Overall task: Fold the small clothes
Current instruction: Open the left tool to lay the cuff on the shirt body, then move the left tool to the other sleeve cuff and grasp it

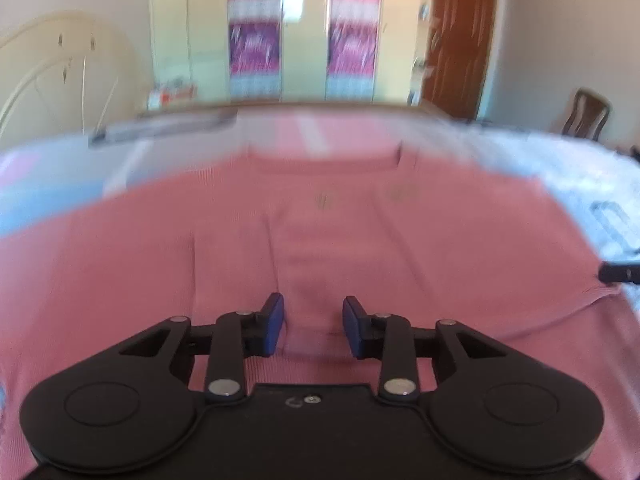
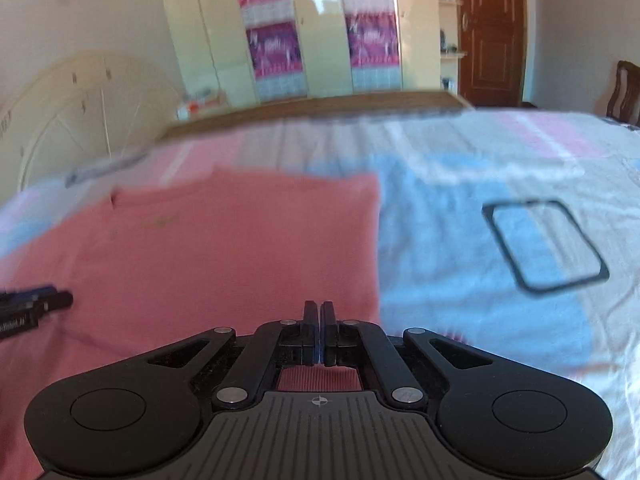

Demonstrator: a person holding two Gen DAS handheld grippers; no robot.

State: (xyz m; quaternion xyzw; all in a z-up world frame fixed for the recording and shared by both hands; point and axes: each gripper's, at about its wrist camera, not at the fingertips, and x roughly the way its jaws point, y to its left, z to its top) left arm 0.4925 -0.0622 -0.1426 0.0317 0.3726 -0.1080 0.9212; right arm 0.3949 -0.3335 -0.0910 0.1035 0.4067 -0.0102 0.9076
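Pink garment (image 1: 304,240) spread flat on bed (image 2: 500,168), toward its left side. Left gripper (image 1: 313,326) held wide apart above garment's near hem. Right gripper (image 2: 319,330) pressed closed at garment's near right corner; fabric pinch not discernible. Black square frame (image 2: 544,246) lying right of garment.

Matt ribbed pink knit top (image 1: 320,240), glossy wardrobe (image 2: 320,20)

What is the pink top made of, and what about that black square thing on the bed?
The pink top looks like soft knitted cloth: fine ribs show near the right gripper, and it creases gently. The black square frame looks like stiff, smooth plastic or rubber, holding its shape on the bedsheet, but blur leaves that unsure.
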